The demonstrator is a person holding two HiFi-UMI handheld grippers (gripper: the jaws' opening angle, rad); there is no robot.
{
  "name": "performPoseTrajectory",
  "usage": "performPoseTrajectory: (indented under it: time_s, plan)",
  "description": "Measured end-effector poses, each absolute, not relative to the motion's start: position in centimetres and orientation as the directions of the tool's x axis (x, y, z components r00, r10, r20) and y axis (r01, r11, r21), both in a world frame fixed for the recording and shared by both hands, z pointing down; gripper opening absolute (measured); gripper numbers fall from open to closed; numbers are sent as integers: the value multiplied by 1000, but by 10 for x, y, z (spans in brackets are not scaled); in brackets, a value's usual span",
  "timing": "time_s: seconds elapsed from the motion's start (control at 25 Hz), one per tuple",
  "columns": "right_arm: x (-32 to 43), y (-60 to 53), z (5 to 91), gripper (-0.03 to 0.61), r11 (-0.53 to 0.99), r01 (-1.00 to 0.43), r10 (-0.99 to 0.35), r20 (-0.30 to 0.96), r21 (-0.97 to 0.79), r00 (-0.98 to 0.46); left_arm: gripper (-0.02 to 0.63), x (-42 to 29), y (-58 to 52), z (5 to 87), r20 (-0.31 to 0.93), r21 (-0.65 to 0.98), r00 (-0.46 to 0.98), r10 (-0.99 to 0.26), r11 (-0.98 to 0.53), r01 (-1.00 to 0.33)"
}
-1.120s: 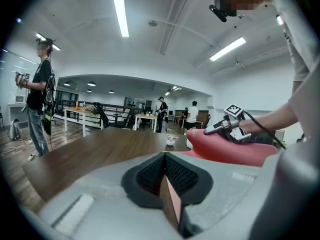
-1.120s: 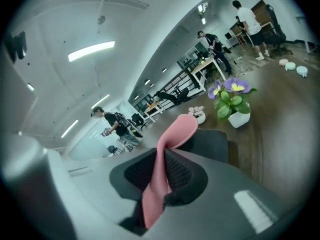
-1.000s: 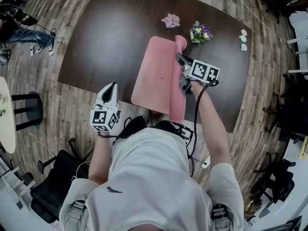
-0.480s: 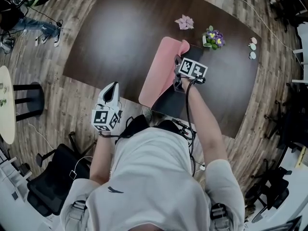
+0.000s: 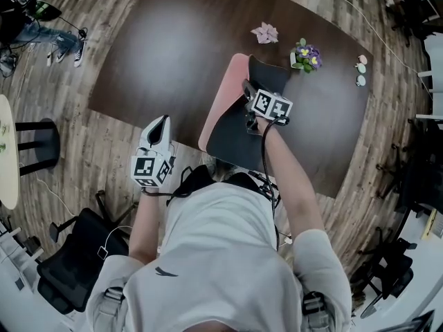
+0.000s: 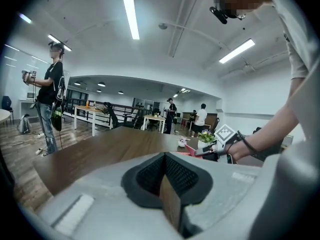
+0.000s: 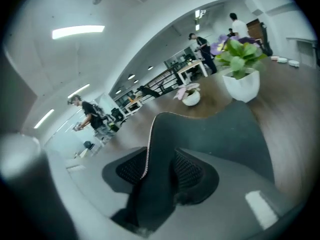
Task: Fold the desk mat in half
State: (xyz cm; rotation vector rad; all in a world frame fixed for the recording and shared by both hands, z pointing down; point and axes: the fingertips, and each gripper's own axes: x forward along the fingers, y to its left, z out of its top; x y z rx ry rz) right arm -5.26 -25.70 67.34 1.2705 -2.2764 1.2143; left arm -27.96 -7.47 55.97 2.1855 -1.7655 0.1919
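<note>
The desk mat (image 5: 232,126) lies on the dark brown table (image 5: 159,54), pink on top and black beneath. Its right half is turned over to the left, so the black underside faces up and a pink strip (image 5: 221,92) shows along the left side. My right gripper (image 5: 246,88) hovers over the folded mat. Its jaws are opening, with the mat's black edge (image 7: 165,134) still between them, and the pads (image 7: 192,171) stand off it. My left gripper (image 5: 162,122) is off the table's near edge, away from the mat, shut with nothing in it (image 6: 164,176).
A potted plant with purple flowers (image 5: 306,54) stands just beyond the mat's far right corner. A pink paper flower (image 5: 266,32) lies farther back, and small round pieces (image 5: 361,69) at the right. A black chair (image 5: 76,254) stands behind me on the left. People stand in the room.
The right gripper swept left with the mat's right edge, laying it over the left half so the black underside now shows. Its jaws have widened. The left gripper stayed put.
</note>
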Motion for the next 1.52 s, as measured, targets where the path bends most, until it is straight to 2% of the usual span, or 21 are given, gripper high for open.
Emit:
performPoseTrajectory:
  time_s: [0.04,0.12,0.24,0.48,0.76,1.0,1.28,1.52]
  plan:
    - [-60,-255,670,184,318,-779,-559,557,-540,-614,6,-279,-77,560,301,164,228,-926,-185,-969]
    - [-69,-253,662,175,398,-759,-541,536,-516,-648,6,-277,-81,559,298,160,233,-926,-193,-968]
    - [-64,-253,649,117,407,-760,-570,509,-507,-645,6,-273,-84,557,291,160,238,-927,-199,-967]
    - [-45,-240,602,117,512,-687,-594,365,-516,-717,6,-263,-94,552,277,155,258,-926,-222,-963]
    - [16,-227,536,114,587,-735,-704,234,-341,-671,6,-235,-107,544,247,151,300,-921,-269,-951]
    - [63,-207,497,100,589,-791,-773,171,-168,-611,6,-208,-115,534,225,142,345,-911,-320,-937]
    - [106,-174,489,94,546,-837,-828,129,-27,-545,6,-185,-116,528,215,129,380,-900,-359,-924]
    - [136,-137,484,5,447,-886,-893,119,120,-434,6,-178,-112,524,214,117,394,-894,-377,-919]
